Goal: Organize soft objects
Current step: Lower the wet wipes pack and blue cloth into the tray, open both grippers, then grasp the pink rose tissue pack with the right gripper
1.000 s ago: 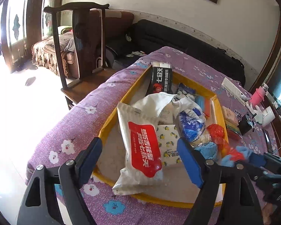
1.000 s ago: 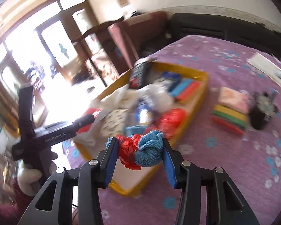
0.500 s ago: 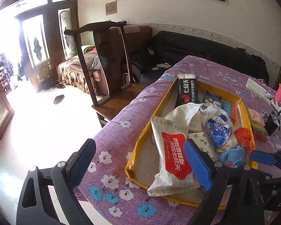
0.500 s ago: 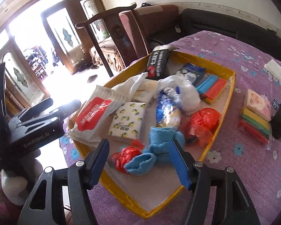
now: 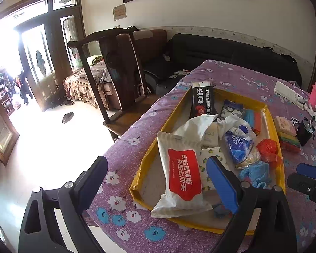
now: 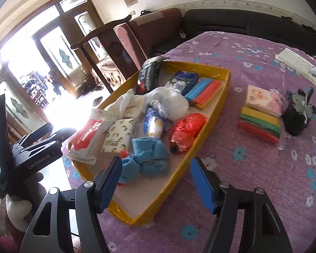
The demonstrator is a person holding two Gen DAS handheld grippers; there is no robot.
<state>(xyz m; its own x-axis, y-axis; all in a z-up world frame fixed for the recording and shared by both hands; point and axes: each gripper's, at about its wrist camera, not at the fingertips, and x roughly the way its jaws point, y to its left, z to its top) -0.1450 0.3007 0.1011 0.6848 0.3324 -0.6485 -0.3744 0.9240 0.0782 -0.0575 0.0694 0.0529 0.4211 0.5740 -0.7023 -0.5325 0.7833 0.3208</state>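
fluffy blue cloth (image 6: 150, 155), glossy red bag (image 6: 186, 129)

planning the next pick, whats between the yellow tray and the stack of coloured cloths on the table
Only bare purple flowered tablecloth between the yellow tray and the cloth stack, clearest in the right wrist view.

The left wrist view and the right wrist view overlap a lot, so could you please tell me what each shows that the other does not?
Only the left wrist view shows the pink cup at the table's far right edge. Only the right wrist view shows the person's hand under the left gripper. Both show the yellow tray, the blue cloth lying in it, the red plastic bag, and the stack of coloured cloths outside the tray.
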